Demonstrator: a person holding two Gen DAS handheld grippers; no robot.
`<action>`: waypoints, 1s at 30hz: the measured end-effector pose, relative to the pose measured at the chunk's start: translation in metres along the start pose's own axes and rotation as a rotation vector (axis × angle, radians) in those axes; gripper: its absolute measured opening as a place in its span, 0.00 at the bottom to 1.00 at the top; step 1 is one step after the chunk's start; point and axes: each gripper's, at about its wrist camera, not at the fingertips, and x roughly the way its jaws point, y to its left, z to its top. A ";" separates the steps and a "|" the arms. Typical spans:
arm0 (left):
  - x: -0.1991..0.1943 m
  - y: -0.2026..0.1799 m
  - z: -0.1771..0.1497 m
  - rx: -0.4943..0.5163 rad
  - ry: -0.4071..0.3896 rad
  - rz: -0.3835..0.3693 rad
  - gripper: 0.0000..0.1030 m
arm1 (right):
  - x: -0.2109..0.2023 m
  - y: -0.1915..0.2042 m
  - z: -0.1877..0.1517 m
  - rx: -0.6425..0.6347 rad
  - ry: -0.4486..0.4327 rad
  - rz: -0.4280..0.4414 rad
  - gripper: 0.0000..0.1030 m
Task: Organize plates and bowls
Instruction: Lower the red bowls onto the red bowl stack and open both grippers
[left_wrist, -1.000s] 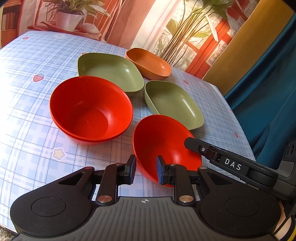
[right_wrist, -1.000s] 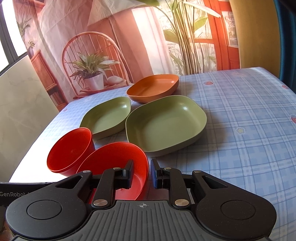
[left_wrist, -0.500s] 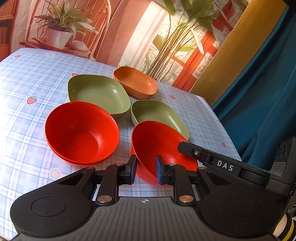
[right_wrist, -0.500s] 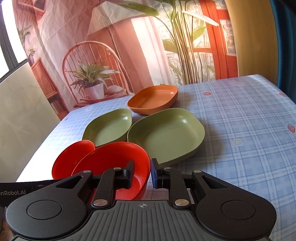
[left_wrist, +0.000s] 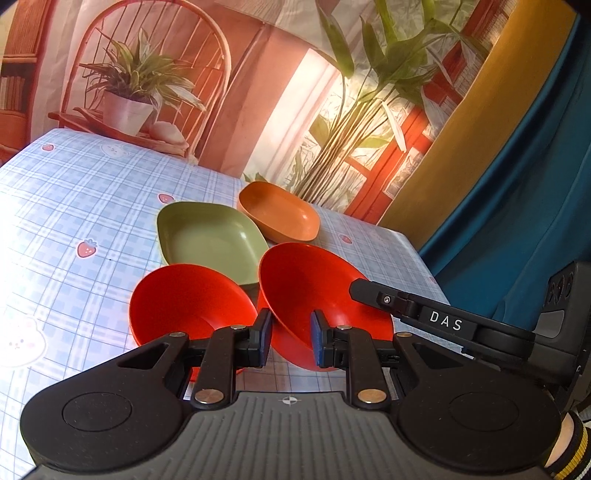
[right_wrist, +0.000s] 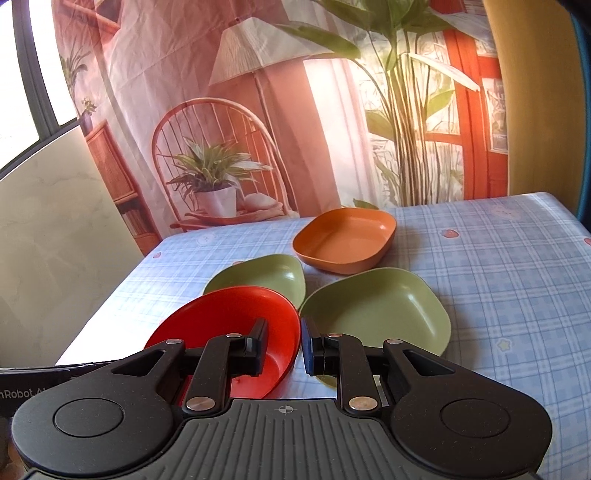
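Note:
My right gripper is shut on the rim of a red bowl and holds it tilted above the table; the same bowl shows in the left wrist view, with the right gripper's finger across it. A second red bowl sits on the table to its left. My left gripper hangs in front of the two red bowls with a narrow gap between its fingers, holding nothing. Two green dishes and an orange dish lie further back.
The table has a blue checked cloth with strawberry prints. Its right edge meets a teal curtain. A printed backdrop of a chair, plants and a lamp hangs behind the far edge.
The right gripper has lifted the red bowl off the table and carried it left, closer to the other red bowl. Both cameras have risen and tilted up.

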 end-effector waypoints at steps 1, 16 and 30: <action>-0.001 0.002 0.001 -0.004 -0.005 0.002 0.22 | 0.002 0.003 0.003 -0.004 0.001 0.004 0.19; -0.017 0.048 0.019 -0.087 -0.053 0.062 0.23 | 0.051 0.052 0.018 -0.044 0.059 0.062 0.19; -0.004 0.063 0.012 -0.095 -0.001 0.091 0.23 | 0.074 0.064 0.007 -0.083 0.109 0.054 0.19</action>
